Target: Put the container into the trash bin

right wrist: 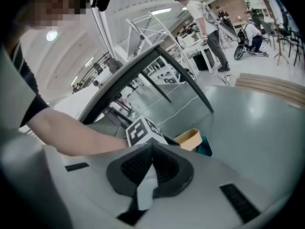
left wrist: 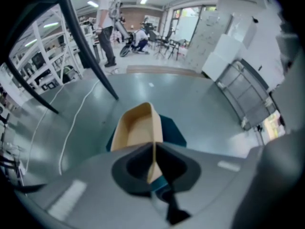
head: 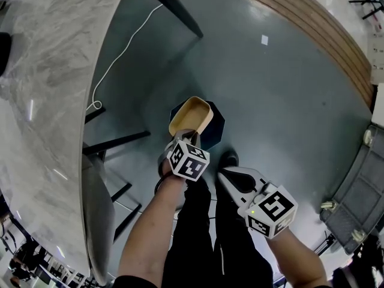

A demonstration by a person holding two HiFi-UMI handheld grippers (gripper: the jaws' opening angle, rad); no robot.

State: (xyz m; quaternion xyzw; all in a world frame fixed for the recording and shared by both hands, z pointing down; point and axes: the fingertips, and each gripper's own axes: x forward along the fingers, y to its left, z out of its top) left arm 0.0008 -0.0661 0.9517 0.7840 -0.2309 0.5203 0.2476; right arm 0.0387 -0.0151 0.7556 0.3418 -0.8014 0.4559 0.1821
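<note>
imo the left gripper [head: 183, 138] has the container [head: 191, 116] pinched by its wall over the 10 o'clock edge of the bin [head: 217, 125], so nudge it toward 4 o'clock before letting go; right gripper [head: 223, 174] is closed on nothing.

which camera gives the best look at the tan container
The left gripper view: the container sits large at the centre, inside showing, its wall pinched by the left gripper. The head view shows it smaller, over the dark trash bin, near end hidden by the gripper's cube. The right gripper view catches only one end.
</note>
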